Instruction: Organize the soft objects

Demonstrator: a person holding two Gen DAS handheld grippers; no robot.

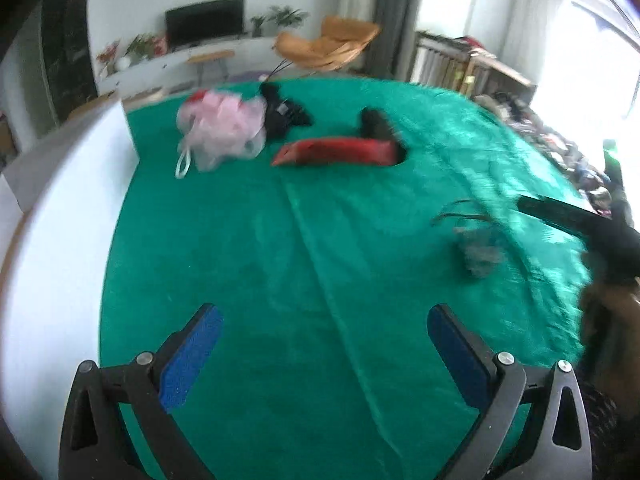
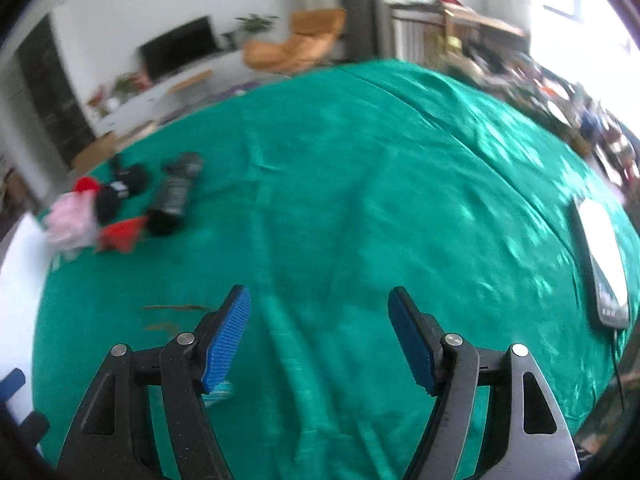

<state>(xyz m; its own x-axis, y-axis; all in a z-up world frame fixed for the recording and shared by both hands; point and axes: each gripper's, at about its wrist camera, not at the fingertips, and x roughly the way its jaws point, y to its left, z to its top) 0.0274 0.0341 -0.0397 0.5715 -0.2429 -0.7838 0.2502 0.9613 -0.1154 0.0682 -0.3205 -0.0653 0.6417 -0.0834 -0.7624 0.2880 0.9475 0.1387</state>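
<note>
**Both grippers open above the green cloth, soft items grouped at the far left**

While both views are smeared by blur, the layout can be made out. At the far left of the left wrist view a white surface [image 1: 60,240] is seen beside the green cloth [image 1: 320,260]. On the cloth's far left part a pink mesh bundle [image 1: 220,128] is recorded, with a black soft item [image 1: 284,114] touching its right side. Just right of these a red flat item [image 1: 340,152] lies, and a dark sock [image 1: 378,124] is seen against its far end. Further right, a small grey blurred object [image 1: 480,252] is noted; its kind cannot be told. The left gripper [image 1: 324,356] is held above bare cloth, jaws spread wide, nothing between the blue pads [image 1: 192,356].

In the right wrist view the same group is seen at the left edge: pink bundle, black item, red item and sock close together. The right gripper [image 2: 320,332] is likewise spread wide over bare cloth, nothing gripped. At the far right a phone [image 2: 604,264] is seen lying on the cloth, well apart from the soft items.
</note>
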